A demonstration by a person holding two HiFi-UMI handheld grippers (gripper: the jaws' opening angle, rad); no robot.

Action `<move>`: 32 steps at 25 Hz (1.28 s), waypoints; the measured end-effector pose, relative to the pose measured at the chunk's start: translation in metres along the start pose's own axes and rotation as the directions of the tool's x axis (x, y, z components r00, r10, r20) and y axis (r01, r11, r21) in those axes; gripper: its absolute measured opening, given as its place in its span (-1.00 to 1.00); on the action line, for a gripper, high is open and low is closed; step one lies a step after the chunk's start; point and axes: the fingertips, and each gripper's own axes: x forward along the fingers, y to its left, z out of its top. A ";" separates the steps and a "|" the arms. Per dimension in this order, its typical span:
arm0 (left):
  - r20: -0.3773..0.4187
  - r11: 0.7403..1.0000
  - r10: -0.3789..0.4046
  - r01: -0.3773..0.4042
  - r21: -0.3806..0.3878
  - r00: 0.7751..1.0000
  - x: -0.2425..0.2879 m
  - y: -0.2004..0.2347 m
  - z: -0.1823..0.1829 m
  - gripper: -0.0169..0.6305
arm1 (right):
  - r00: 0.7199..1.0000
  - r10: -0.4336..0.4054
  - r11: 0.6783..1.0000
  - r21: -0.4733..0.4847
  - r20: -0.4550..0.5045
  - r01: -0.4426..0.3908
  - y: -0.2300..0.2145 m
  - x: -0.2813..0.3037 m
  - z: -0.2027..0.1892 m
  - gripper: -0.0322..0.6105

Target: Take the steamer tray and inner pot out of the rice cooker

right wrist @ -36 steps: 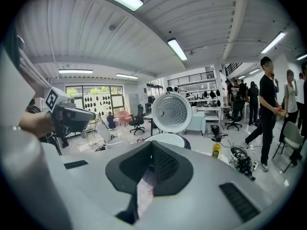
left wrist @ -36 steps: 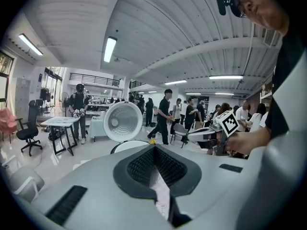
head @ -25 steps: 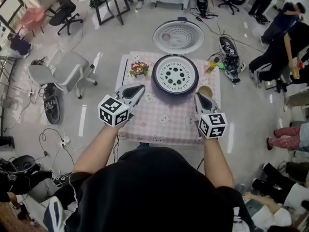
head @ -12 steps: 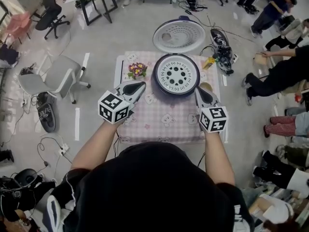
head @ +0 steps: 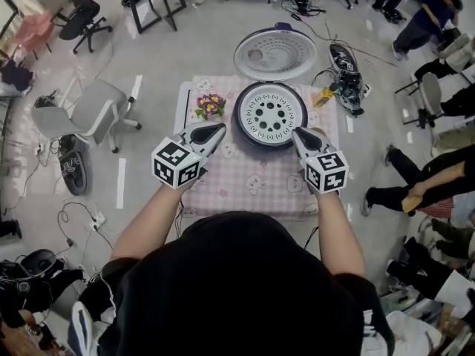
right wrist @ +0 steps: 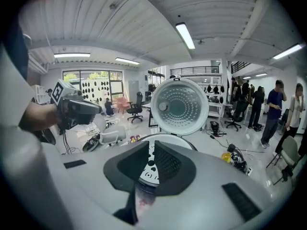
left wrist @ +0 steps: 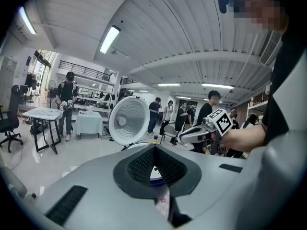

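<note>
From the head view, nothing of the job is done yet. The rice cooker (head: 239,124) stands on the table (head: 252,191) with its lid (head: 274,54) swung open, and the white steamer tray (head: 269,114) with its holes sits in the cooker's mouth. The inner pot would be under that tray, so you cannot see it from here. Your left gripper (head: 215,130) hangs over the table just off the cooker's near left side. Your right gripper (head: 297,133) points at the near right rim and is close to it. Neither one touches the cooker as far as this view shows.

In the left gripper view, the jaws of your left gripper (left wrist: 154,150) are pressed together with nothing between them. The raised lid (left wrist: 128,120) stands ahead and a little to the left of the jaws. Your other gripper shows off to the right of them.

In the right gripper view, the jaws of your right gripper (right wrist: 152,150) have just been opening. A narrow slit shows between the pads and nothing is in it. The tray (right wrist: 149,171) lies straight ahead beyond the tips (you can see its holes through the slit), and the lid rises behind it.

By my reading you are still on the approach. Both lifts remain: first the tray, then the pot beneath it. The left jaws will need to open before they can take hold of anything.
</note>
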 end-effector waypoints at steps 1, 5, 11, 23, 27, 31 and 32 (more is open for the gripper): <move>0.001 1.000 0.007 -0.007 -0.003 1.000 0.001 0.000 0.000 -0.88 | 1.000 0.019 1.000 -0.013 -0.020 -0.019 0.001 0.006 -0.003 -0.76; -0.005 0.999 0.030 -0.030 -0.019 1.000 0.005 0.000 -0.002 -0.88 | 0.992 0.084 0.993 -0.077 -0.098 -0.092 0.006 0.027 -0.015 -0.67; -0.018 0.997 0.055 -0.056 -0.047 0.998 0.011 0.009 -0.011 -0.88 | 0.953 0.196 0.956 -0.173 -0.229 -0.238 0.028 0.058 -0.036 -0.49; -0.048 0.994 0.053 -0.058 -0.097 0.997 0.016 0.022 -0.035 -0.88 | 0.808 0.287 0.822 -0.301 -0.514 -0.484 0.072 0.093 -0.090 -0.20; -0.054 0.994 0.042 -0.047 -0.104 0.998 0.018 0.023 -0.040 -0.88 | 0.777 0.259 0.789 -0.338 -0.574 -0.513 0.072 0.099 -0.103 -0.20; -0.060 0.993 0.047 -0.053 -0.104 0.997 0.018 0.026 -0.046 -0.88 | 0.745 0.232 0.749 -0.373 -0.626 -0.547 0.070 0.104 -0.113 -0.21; -0.060 0.993 0.048 -0.055 -0.107 0.997 0.017 0.026 -0.047 -0.88 | 0.736 0.227 0.739 -0.380 -0.638 -0.557 0.071 0.106 -0.116 -0.21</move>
